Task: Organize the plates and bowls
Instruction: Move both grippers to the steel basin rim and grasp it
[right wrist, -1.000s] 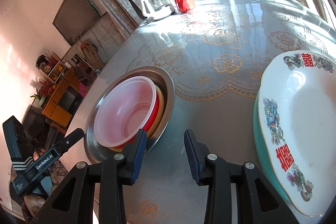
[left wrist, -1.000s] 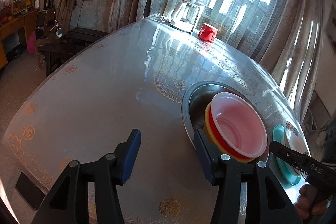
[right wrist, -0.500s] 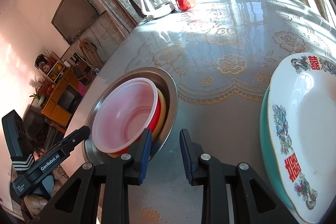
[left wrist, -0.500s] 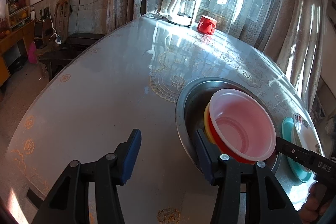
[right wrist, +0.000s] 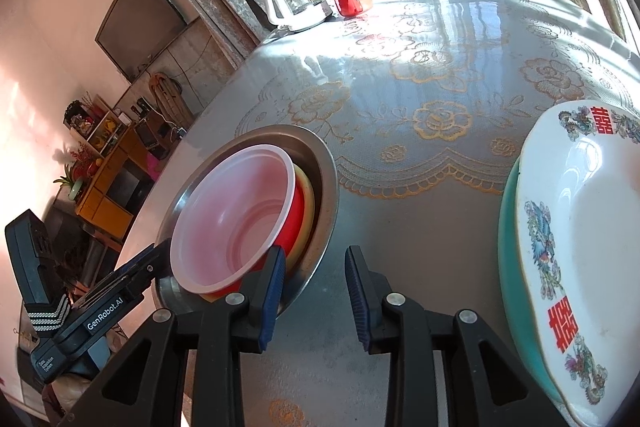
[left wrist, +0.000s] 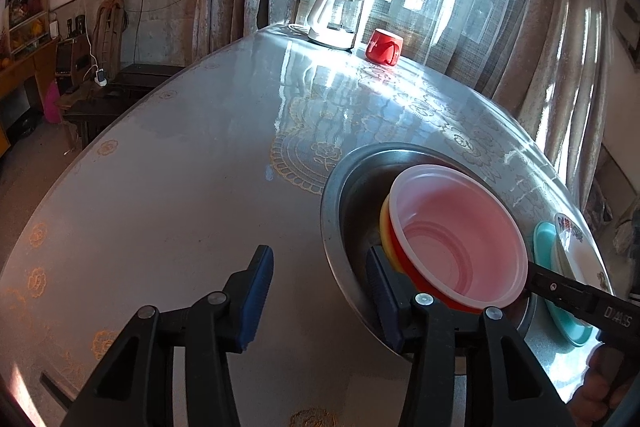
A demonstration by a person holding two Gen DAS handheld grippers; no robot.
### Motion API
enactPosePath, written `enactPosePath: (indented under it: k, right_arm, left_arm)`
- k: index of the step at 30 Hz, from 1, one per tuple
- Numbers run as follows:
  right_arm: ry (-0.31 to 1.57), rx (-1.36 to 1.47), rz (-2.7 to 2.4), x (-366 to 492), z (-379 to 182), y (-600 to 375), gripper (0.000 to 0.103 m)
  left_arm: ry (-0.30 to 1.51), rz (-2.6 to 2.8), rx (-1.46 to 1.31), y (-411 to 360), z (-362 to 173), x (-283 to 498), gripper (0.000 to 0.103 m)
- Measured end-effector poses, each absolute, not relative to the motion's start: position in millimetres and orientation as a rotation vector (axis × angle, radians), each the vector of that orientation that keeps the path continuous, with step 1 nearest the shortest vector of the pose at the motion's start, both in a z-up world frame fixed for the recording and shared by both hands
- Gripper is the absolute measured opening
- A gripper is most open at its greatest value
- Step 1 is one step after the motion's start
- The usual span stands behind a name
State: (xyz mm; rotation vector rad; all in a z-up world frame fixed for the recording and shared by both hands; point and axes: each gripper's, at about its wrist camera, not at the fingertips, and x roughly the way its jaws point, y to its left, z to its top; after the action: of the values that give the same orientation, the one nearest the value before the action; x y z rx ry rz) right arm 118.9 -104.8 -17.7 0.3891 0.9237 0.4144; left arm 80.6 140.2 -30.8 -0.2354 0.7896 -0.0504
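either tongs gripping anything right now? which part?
Both straddle the steel basin's near rim: left tongs, right tongs, one finger inside and one outside each. A gap shows at the pads, so nothing looks clamped.

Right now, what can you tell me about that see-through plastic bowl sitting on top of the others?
The clear plastic bowl is thin, translucent and round, with a rolled rim and stepped rings at its bottom; it looks pink because of the red bowl under it. It is empty and tilted, nested in the red bowl, which sits in a yellow bowl, all leaning inside the metal basin on the table. The right gripper has one finger by its near rim; whether it touches is unclear.
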Motion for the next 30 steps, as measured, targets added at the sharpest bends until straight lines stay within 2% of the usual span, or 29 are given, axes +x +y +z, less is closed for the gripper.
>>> enactPosePath:
  k: [18,22,26,30]
  right_arm:
    - [0.924,0.372,0.418,126,-17,-101,0.031]
    - [0.926,0.390,0.423,125,-19,-102,0.031]
    - [0.921,0.373,0.433,122,-17,-99,0.023]
    - [0.923,0.366,0.436,121,-16,-97,0.022]
  left_arm:
    - [0.817,-0.040,-0.246,139,-35,91,0.051]
    - [0.811,-0.061,-0.253,136,-34,91,0.042]
    - [0.796,-0.091,-0.213,127,-30,87,0.023]
    - [0.792,-0.094,-0.210,127,-29,82,0.022]
